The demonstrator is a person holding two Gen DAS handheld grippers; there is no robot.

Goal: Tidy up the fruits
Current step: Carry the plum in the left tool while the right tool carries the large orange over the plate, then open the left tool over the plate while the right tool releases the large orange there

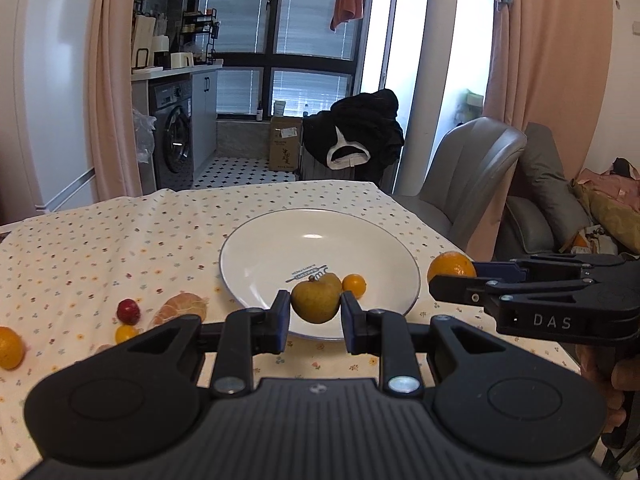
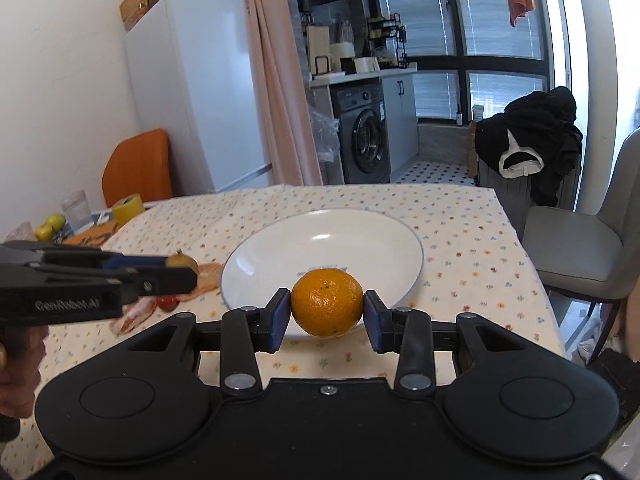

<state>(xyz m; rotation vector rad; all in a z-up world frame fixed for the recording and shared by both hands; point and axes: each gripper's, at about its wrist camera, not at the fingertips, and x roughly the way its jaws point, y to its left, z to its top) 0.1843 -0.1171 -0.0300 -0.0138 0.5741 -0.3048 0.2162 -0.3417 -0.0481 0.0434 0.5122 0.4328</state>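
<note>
My left gripper is shut on a yellow-brown pear held over the near rim of the white plate. A small orange kumquat lies on the plate beside it. My right gripper is shut on an orange, held just before the plate's near edge. In the left wrist view the right gripper comes in from the right with the orange. In the right wrist view the left gripper comes in from the left with the pear.
On the floral tablecloth left of the plate lie a red fruit, a small yellow fruit, a netted peach-coloured fruit and an orange. A grey chair stands at the table's right side.
</note>
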